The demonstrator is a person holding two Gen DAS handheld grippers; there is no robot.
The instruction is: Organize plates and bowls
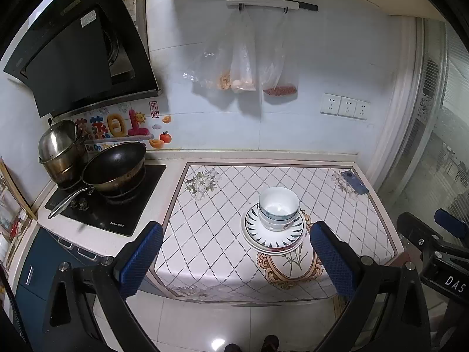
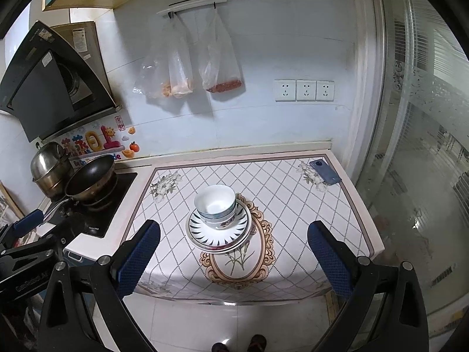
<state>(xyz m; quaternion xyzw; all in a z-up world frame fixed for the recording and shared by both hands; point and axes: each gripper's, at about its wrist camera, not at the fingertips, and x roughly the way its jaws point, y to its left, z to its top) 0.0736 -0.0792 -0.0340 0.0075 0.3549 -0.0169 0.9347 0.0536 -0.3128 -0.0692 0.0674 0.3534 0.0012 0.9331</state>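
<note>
A stack of white bowls (image 1: 278, 209) with blue trim sits nested on a stack of plates (image 1: 274, 234), the top plate with a dark petal rim. The stack stands on the tiled cloth-covered counter (image 1: 211, 234). It also shows in the right wrist view, bowls (image 2: 216, 205) on plates (image 2: 219, 234). My left gripper (image 1: 237, 261) is open and empty, held back from the counter's front edge, with the stack ahead. My right gripper (image 2: 234, 259) is open and empty, also back from the edge. The right gripper's body shows at the right edge of the left wrist view (image 1: 439, 252).
A stove (image 1: 111, 202) with a black wok (image 1: 115, 167) and a steel pot (image 1: 60, 149) stands at the left. A blue phone (image 1: 354, 182) lies at the counter's far right corner. Plastic bags (image 1: 243, 58) hang on the wall. A glass door (image 2: 425, 161) is at the right.
</note>
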